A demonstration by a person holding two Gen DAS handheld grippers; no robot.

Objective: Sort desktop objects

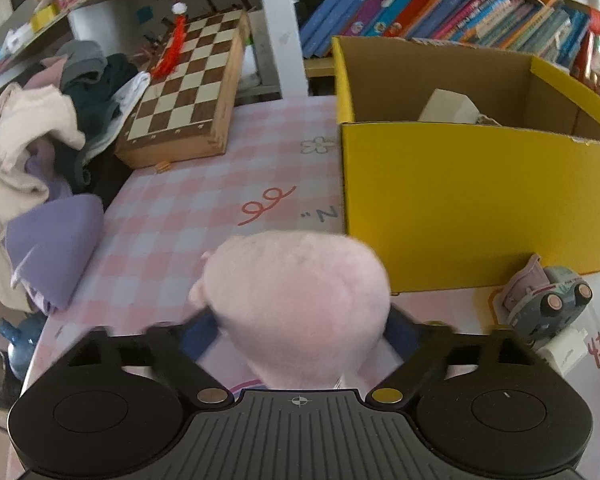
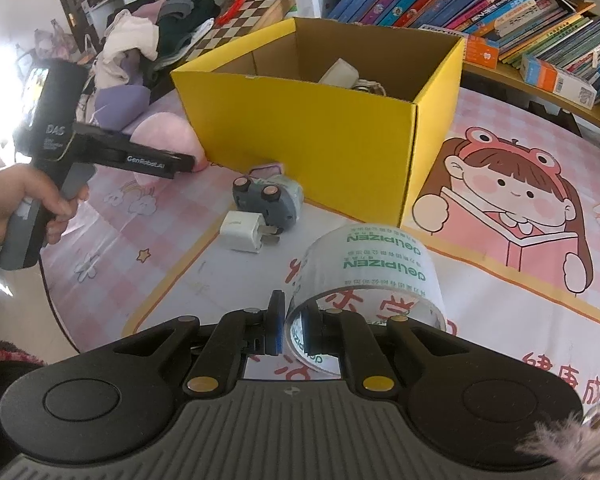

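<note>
Plush is filling the left wrist view: the left tongs [image 1: 300, 332] are pinching a soft, fuzzy pink plush toy [image 1: 296, 304], rounded like a ball, above the checked pink bench [image 1: 204, 216]. Just right of it the yellow cardboard box [image 1: 460, 200] is standing open, smooth-sided, with a pale blocky item [image 1: 450, 106] already lying inside. A small grey toy car [image 1: 548, 300] is waiting beside the box.

Turning to the right wrist view, the right tongs [image 2: 294, 330] are clamping the thin wall of a glossy clear tape roll [image 2: 372, 276], printed in green. A hard white plug adapter [image 2: 246, 234] and the car are lying between tongs and box. Sorting is looking partly done; I judge four items are remaining.
</note>
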